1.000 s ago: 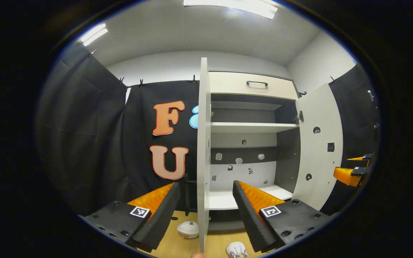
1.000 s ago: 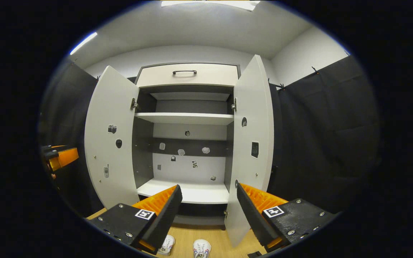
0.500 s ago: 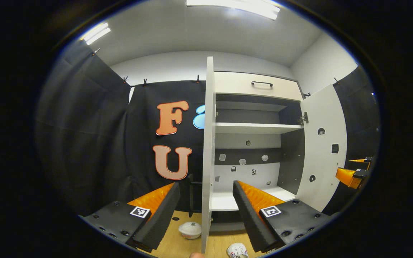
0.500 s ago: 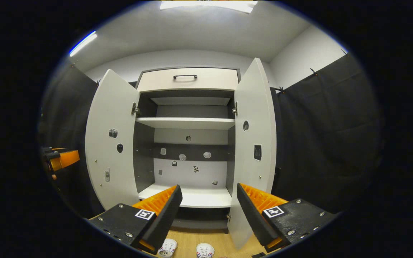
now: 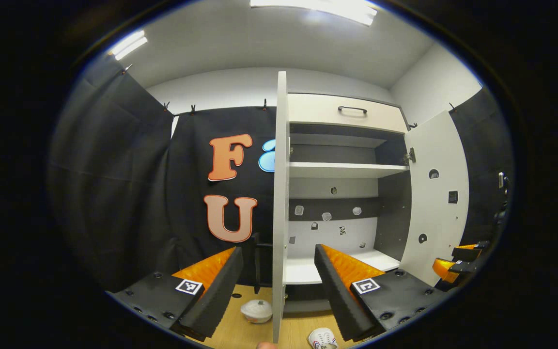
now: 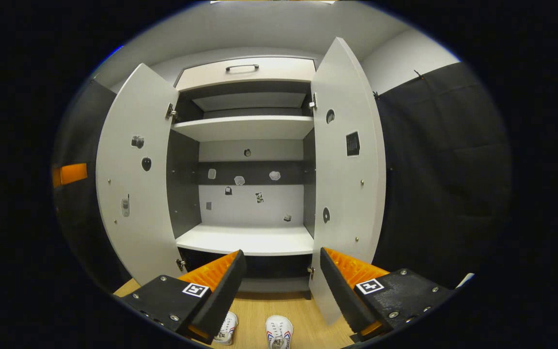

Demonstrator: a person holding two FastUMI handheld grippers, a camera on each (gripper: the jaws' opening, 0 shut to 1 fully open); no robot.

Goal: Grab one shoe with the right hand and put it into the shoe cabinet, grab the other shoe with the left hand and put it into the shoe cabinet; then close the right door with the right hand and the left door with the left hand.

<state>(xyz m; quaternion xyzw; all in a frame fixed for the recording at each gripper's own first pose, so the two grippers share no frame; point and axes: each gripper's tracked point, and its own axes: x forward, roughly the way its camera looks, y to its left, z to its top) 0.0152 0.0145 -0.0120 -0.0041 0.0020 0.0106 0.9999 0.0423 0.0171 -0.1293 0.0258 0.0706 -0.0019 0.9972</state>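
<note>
right claw [image 6: 281, 276] open, above two shoes [image 6: 279, 332] between doors [image 6: 347, 169].

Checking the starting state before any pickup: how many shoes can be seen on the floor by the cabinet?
2. In the right gripper view, the left shoe and the right shoe lie side by side on the wooden floor before the open cabinet, partly cut off.

Looks like a recording booth staged as a home entryway, not a lived-in room.
Black cloth [image 5: 114, 184] clipped up as walls at left and right, plain white wall and strip lights [image 5: 317, 7] along the top, white shoe cabinet [image 6: 250, 160] mid-frame with small stickers on its back panel, wood-look floor [image 6: 303, 329] at the bottom edge.
</note>
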